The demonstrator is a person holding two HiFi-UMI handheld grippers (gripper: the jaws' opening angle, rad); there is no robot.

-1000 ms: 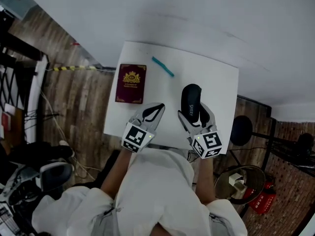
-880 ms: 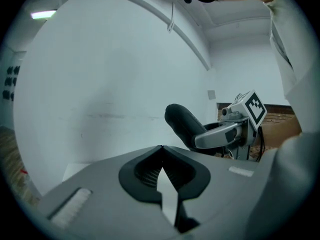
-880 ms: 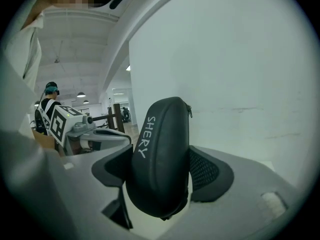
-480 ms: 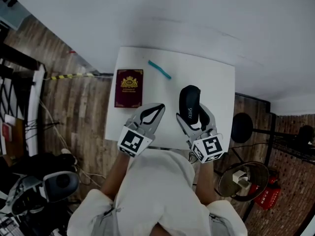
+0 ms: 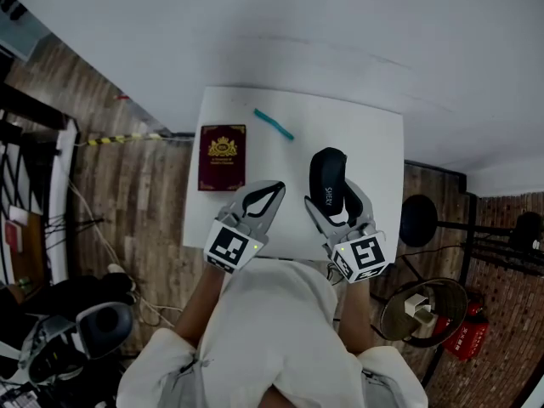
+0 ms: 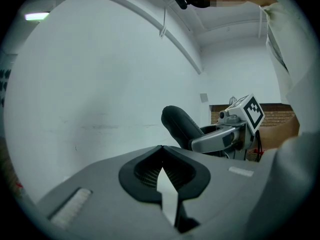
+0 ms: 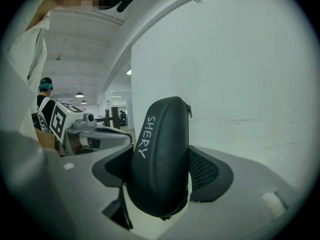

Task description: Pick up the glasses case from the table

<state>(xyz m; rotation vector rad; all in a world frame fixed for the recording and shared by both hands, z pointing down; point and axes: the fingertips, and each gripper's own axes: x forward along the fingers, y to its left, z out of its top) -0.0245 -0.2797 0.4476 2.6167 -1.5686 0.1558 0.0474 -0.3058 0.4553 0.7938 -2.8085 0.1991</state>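
Note:
The black glasses case [image 5: 328,178] marked SHERY stands on end between the fingers of my right gripper [image 5: 334,195], held over the near right part of the white table [image 5: 374,143]. In the right gripper view the case [image 7: 160,159] fills the gap of the right gripper [image 7: 160,171], and both pads press on its sides. My left gripper [image 5: 274,185] hovers to the left of it, shut with nothing in it, its tips meeting. The left gripper view shows the closed left gripper [image 6: 161,151], with the case [image 6: 181,126] beyond it at the right.
A dark red passport [image 5: 222,157] lies on the table's left side. A teal pen [image 5: 274,124] lies near its far edge. A white wall stands behind the table. A black stool [image 5: 417,223] and a red extinguisher [image 5: 463,340] stand on the wooden floor at the right.
Both grippers have risen a little above the table, the case going up in the right one's grip. The passport and the pen have not moved.

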